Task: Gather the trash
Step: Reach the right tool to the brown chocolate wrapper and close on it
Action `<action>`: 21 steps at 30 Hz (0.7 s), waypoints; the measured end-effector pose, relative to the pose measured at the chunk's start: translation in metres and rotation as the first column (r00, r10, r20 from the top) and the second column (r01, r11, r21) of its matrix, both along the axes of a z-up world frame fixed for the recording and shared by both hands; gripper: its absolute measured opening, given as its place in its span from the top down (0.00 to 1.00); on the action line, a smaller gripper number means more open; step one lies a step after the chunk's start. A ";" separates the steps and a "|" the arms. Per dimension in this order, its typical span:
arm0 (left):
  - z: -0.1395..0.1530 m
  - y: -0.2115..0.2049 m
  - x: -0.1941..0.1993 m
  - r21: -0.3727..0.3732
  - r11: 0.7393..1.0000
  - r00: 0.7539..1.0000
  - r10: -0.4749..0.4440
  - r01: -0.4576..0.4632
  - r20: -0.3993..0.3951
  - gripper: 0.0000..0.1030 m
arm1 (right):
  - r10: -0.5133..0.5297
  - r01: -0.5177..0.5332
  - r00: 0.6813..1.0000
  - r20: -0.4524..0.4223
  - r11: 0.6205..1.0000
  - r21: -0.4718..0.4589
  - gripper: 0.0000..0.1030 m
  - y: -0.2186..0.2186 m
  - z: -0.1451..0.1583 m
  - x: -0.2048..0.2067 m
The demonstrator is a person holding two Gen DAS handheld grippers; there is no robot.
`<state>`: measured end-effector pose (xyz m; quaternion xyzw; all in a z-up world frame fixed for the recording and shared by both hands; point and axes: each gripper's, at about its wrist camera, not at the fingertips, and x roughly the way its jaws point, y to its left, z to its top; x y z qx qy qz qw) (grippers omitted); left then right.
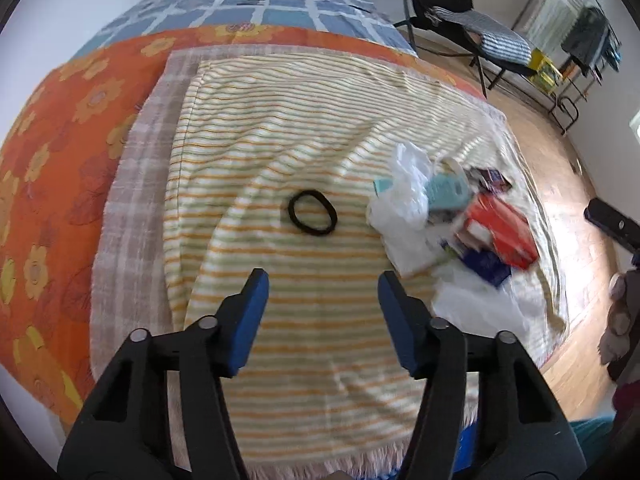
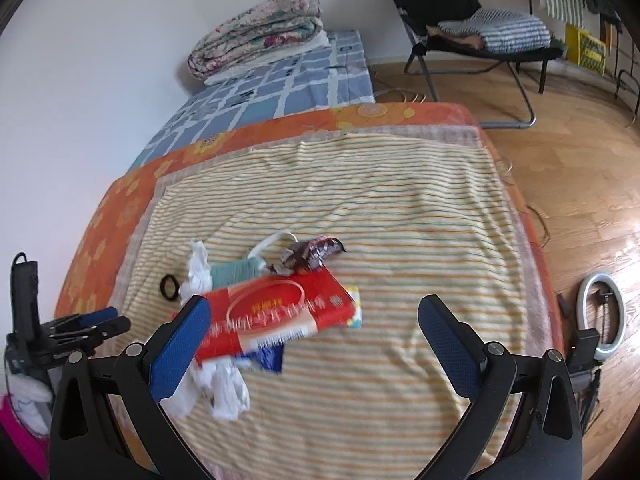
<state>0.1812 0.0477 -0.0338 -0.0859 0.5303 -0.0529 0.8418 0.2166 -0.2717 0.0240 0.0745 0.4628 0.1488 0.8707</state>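
Cataloguing what is lying on the striped blanket (image 2: 400, 208) while I am holding both grippers above the near edge of the bed.

- Left gripper (image 1: 323, 280): jaws standing apart, nothing between them, hovering over bare stripes.
- Right gripper (image 2: 314, 320): jaws spread wide, also carrying nothing; its left finger is overlapping the red packet in view, though I cannot tell whether it is touching.
- Red packet (image 2: 276, 312): lying flat on top of the pile, nearest the right gripper.
- White plastic bag (image 1: 404, 196): crumpled, spreading under and left of the pile (I am judging it the likely container for the trash, though nothing is showing that for certain).
- Pale teal pack (image 1: 448, 190): resting against the bag, on the far side of the red packet.
- Dark foil wrapper (image 2: 310, 254): sitting at the far edge of the pile.
- Blue wrapper (image 2: 266, 358): peeking out beneath the red packet, near side.
- Black hair tie (image 1: 313, 212): lying alone, left of the pile and apart from it.

Progress, as I am reading it: the trash is sitting gathered in one heap, but nothing is being gripped and nothing is visibly bagged, so the collecting itself is remaining to be done.
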 end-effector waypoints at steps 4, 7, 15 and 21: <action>-0.008 0.008 0.021 -0.011 1.000 1.000 0.021 -0.021 -0.007 0.57 | 0.007 -0.007 1.000 -0.025 1.000 -0.023 0.01 0.012 -0.011 0.022; -0.017 0.017 0.036 -0.061 0.997 0.999 0.044 -0.046 -0.025 0.64 | 0.000 -0.001 0.999 -0.051 1.000 -0.018 0.04 0.015 -0.022 0.039; -0.038 0.021 0.057 -0.102 0.993 0.996 0.060 -0.066 -0.067 0.73 | -0.022 0.023 0.992 -0.122 1.000 0.012 0.11 0.017 -0.043 0.066; -0.047 0.018 0.066 -0.079 0.995 0.996 0.060 -0.065 -0.072 0.74 | -0.042 0.051 0.984 -0.174 0.998 0.047 0.20 0.017 -0.056 0.079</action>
